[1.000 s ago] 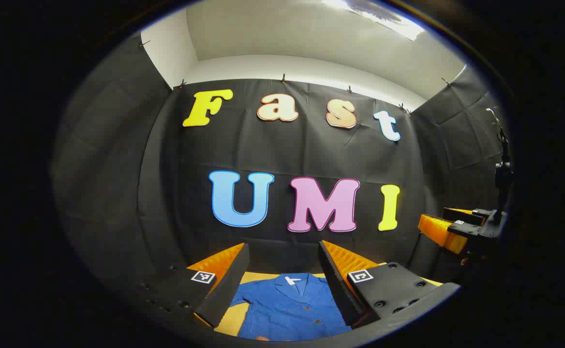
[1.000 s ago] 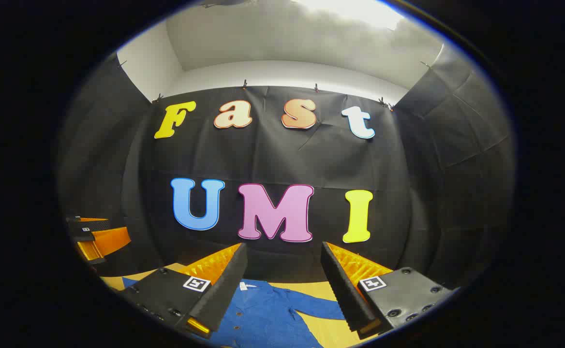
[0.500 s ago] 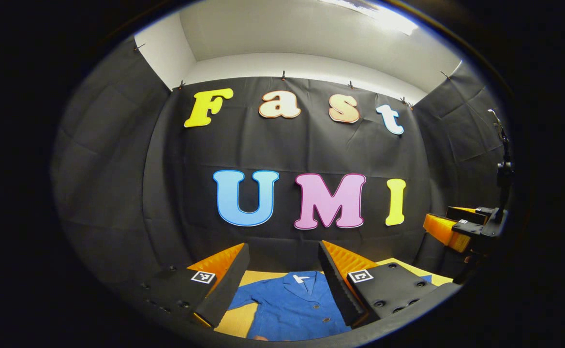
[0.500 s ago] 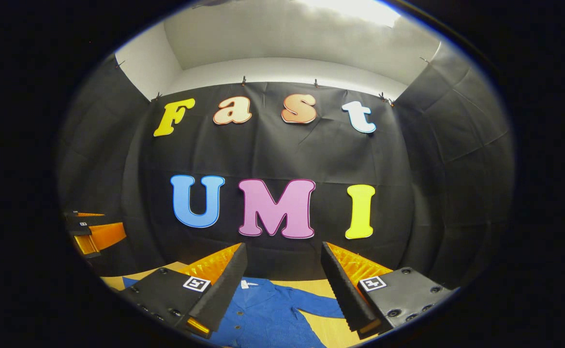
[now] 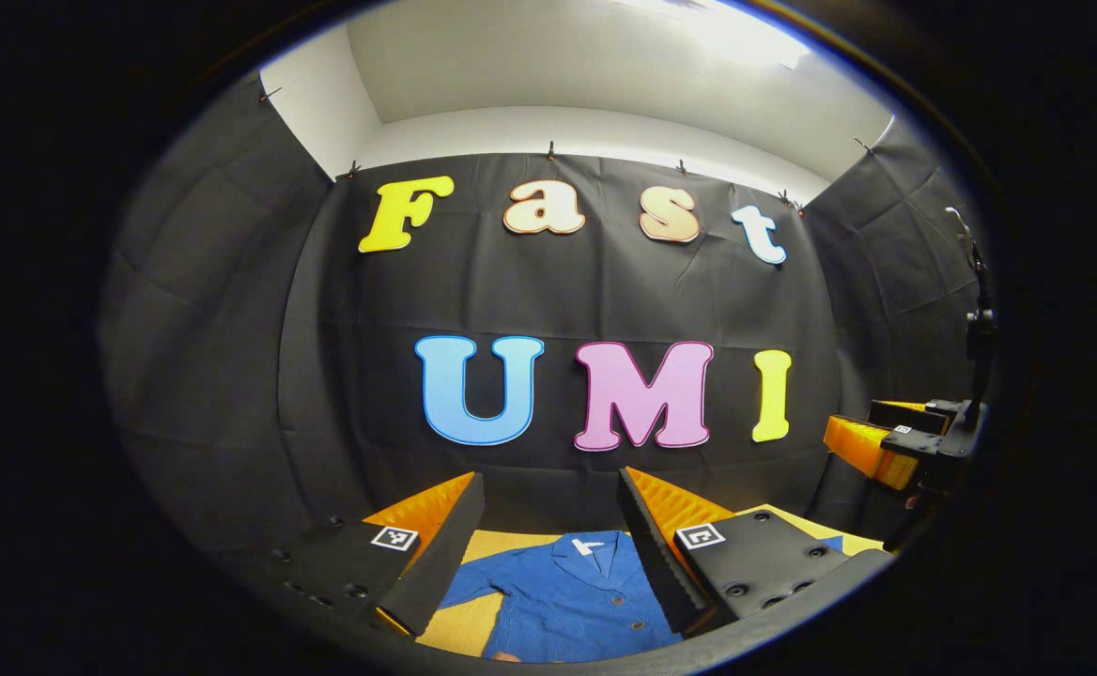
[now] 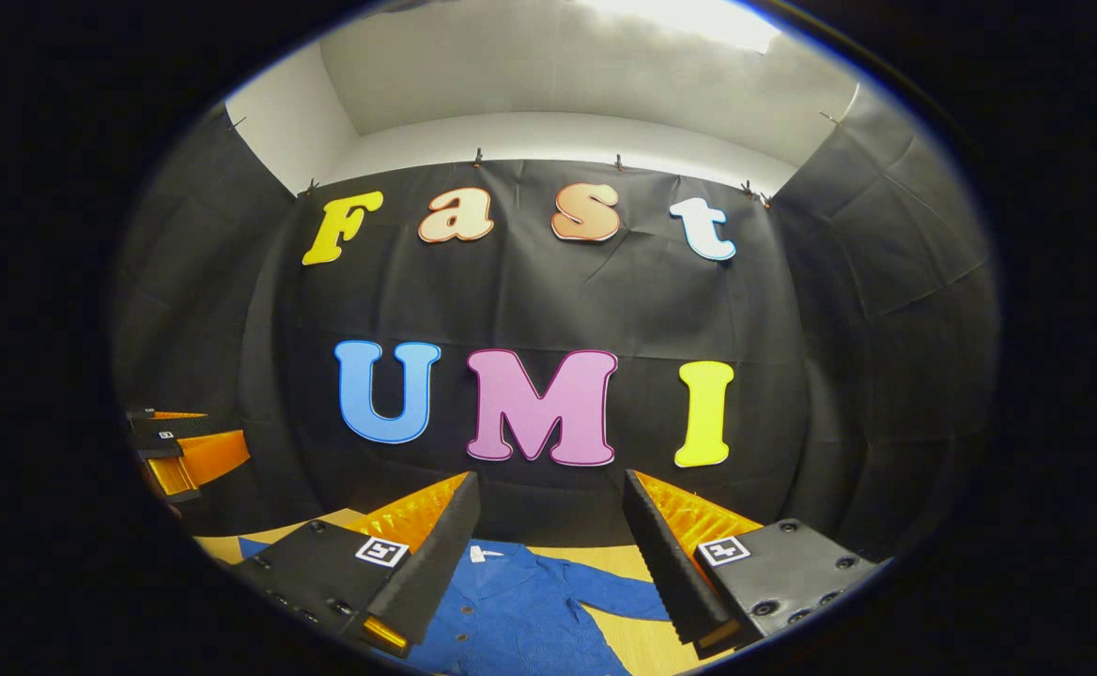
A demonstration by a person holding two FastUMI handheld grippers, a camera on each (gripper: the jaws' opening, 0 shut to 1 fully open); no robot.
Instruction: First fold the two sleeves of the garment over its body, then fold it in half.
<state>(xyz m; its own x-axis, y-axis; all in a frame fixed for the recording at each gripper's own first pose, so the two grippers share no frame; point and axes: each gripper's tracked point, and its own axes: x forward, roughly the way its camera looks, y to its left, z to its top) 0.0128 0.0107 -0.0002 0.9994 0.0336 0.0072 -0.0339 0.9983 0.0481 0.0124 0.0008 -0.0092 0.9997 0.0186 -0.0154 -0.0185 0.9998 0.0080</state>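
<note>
the blue shirt [image 5: 572,601] lies flat on the yellow-brown table [image 5: 473,624], with its front facing up. its collar is at the far side, near the black booth wall [image 5: 229,376]. small dark buttons run down its front. no part of it is folded.

in the left gripper view, the left gripper [image 5: 548,535] hangs in the air above the shirt. its two fingers are wide apart and hold nothing. the shirt's collar and chest show in the gap between them. one sleeve pokes out toward the left finger. the right gripper [image 5: 896,437] shows far off at the right edge, up in the air beside a dark stand.

in the right gripper view, the right gripper [image 6: 550,540] is also up above the table. its fingers are spread wide and hold nothing. the shirt [image 6: 520,610] lies below, and its sleeve [image 6: 619,591] stretches out on the table toward the right finger. the left gripper [image 6: 182,451] shows far off at the left edge.
</note>
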